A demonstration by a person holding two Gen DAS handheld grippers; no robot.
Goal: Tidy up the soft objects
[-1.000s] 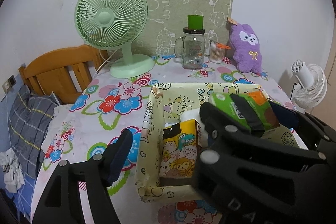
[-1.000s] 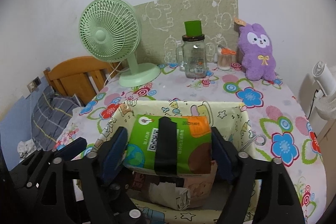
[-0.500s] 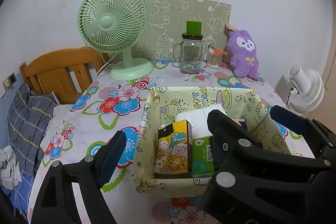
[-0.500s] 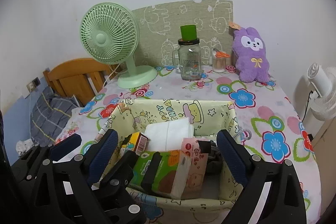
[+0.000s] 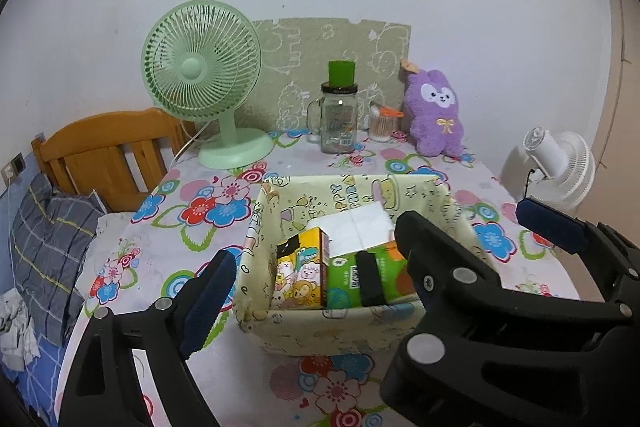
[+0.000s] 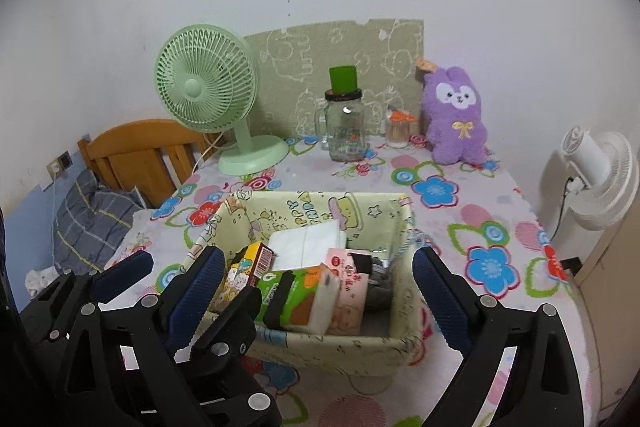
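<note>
A cream cartoon-print fabric basket [image 5: 256, 259] [image 6: 400, 227] stands on the floral table. Inside lie a green and orange tissue pack [image 5: 348, 279] [image 6: 304, 291], a yellow cartoon box [image 5: 300, 271] [image 6: 252, 263], a white tissue pack [image 5: 356, 227] [image 6: 306, 241] and a pink pack [image 6: 352, 287]. My right gripper [image 6: 316, 287] is open and empty, its pads on either side of the basket's near end. My left gripper [image 5: 376, 247] is open and empty, also around the basket. A purple plush rabbit [image 5: 434, 115] [image 6: 458, 115] sits at the back right.
A green desk fan [image 5: 200, 79] [image 6: 206, 95] stands at the back left. A glass jar with a green cap [image 5: 338, 115] [image 6: 344, 123] and a small toothpick jar [image 5: 382, 123] stand by the wall. A white fan [image 6: 596, 171] hangs off the right edge, a wooden headboard [image 5: 104, 147] off the left.
My right gripper opened and let the green tissue pack go into the basket, then drew back and up. Both views pulled away from the basket.
</note>
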